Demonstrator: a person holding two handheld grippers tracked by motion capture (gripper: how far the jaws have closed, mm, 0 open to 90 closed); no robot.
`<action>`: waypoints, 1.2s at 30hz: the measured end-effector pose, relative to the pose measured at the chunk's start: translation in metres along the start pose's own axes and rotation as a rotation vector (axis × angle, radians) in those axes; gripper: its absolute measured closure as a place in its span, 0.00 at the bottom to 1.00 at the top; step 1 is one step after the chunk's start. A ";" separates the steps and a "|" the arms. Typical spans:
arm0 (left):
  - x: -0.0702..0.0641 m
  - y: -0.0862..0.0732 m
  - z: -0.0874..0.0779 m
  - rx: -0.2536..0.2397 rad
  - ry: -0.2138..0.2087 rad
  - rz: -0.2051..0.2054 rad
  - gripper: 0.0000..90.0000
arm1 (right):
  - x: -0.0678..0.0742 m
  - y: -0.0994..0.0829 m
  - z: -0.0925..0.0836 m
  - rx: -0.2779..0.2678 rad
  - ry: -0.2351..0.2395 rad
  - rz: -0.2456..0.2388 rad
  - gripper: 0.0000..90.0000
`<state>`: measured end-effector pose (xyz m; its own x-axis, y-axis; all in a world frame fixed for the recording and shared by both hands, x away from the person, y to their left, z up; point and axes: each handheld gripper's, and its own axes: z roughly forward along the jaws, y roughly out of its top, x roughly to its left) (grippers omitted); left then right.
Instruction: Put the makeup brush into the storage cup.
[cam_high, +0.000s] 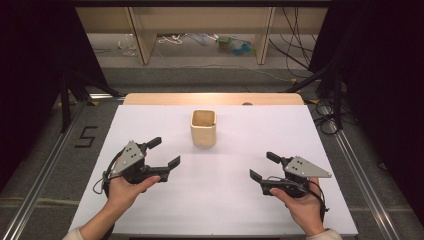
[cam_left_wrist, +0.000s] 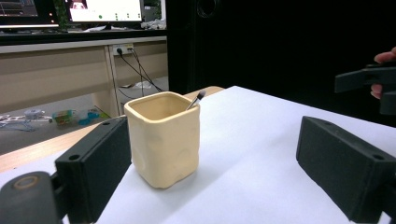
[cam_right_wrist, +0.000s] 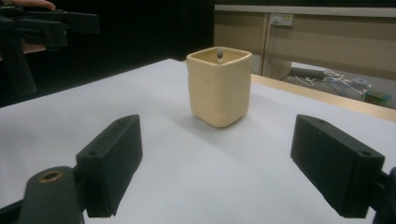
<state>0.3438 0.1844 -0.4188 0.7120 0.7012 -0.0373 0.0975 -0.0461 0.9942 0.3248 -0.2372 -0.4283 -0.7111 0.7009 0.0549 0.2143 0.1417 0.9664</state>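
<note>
Cup: we see a cream square-sided cup standing upright on the white table top, toward the far edge and near the middle of its width; its walls look slightly dented in the left gripper view; nothing touches it.

Item in cup: we make out a thin dark stick with a pale tip leaning in one corner of the cup, its end just above the rim; in the right gripper view its tip peeks over the rim; we cannot tell what it is.

Left gripper: we find the left gripper held in the person's left hand at the near left of the table; its jaws stand wide apart and hold nothing; they point toward the cup, well short of it.

Right gripper: we find the right gripper held in the person's right hand at the near right; its jaws are likewise spread wide with nothing between them; the cup lies well ahead of them.

Spacing: we place the cup between the two grippers' lines of sight, farther from the person than either; the grippers are well apart from each other.

Surroundings: we note a wooden strip along the table's far edge; beyond it, cables on the floor.
</note>
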 end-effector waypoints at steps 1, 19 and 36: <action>0.000 0.000 -0.003 -0.001 0.001 -0.002 0.11 | 0.000 0.000 0.000 0.001 -0.001 0.001 0.20; -0.007 -0.006 -0.029 -0.040 -0.034 0.045 0.11 | 0.000 0.001 -0.001 -0.006 0.004 -0.005 0.20; 0.005 -0.019 -0.047 -0.036 -0.014 0.033 0.11 | 0.000 0.002 -0.003 -0.006 0.009 -0.037 0.20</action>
<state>0.3130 0.2222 -0.4335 0.7243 0.6895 -0.0060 0.0492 -0.0430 0.9979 0.3232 -0.2386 -0.4260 -0.7247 0.6887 0.0218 0.1840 0.1629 0.9693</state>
